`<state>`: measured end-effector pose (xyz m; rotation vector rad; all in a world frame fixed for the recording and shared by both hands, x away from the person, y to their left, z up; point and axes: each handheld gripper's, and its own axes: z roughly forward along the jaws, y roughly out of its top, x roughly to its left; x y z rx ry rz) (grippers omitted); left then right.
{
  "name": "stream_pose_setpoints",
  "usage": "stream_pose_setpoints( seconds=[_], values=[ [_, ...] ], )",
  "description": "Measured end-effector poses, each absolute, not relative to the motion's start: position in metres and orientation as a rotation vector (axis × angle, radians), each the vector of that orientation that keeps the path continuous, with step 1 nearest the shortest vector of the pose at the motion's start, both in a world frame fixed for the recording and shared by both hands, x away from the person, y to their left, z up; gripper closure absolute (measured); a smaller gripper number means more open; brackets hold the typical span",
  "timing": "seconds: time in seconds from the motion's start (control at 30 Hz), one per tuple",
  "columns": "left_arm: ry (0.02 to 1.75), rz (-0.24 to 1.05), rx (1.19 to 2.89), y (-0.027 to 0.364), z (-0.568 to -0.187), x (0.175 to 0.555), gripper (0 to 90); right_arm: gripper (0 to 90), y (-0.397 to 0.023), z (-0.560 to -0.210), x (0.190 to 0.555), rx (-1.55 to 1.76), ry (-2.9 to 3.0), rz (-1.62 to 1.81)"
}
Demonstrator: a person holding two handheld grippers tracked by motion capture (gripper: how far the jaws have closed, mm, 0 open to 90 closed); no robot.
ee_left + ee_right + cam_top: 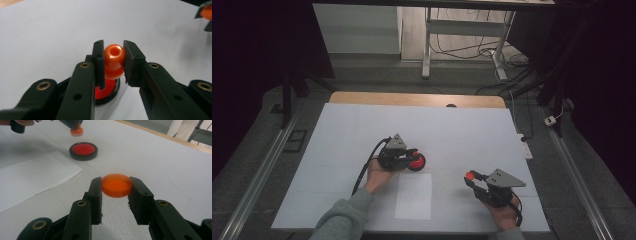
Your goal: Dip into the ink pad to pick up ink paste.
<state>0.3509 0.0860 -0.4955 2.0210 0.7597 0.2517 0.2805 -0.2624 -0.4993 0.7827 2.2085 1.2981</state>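
So the left gripper is clamping an orange stamp by its round knob, jaws pressing in on both sides, and it's holding it right over a black ink pad with red ink that's peeking out below the jaws in the left gripper view. In the high view that's all sitting a bit left of centre on the white table, with the person's left hand coming up from the bottom. The right gripper is pinching a flat orange lid, jaws touching its rim on either side, held off the table at the lower right of the high view. A white sheet of paper is lying flat between the two hands, just below the ink pad.
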Motion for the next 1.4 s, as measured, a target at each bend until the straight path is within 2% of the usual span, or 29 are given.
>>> stream_pose_setpoints(
  seconds=[0.63,1.4],
  values=[
    [0.673,0.178,1.999,0.111,-0.489,0.312,72.7,64.2,-0.264,-0.499,0.280,0.790,2.204,1.299],
    [0.622,0.167,2.000,0.121,-0.487,0.291,72.6,64.2,-0.263,-0.499,0.280,0.781,2.209,1.295]
  ],
)
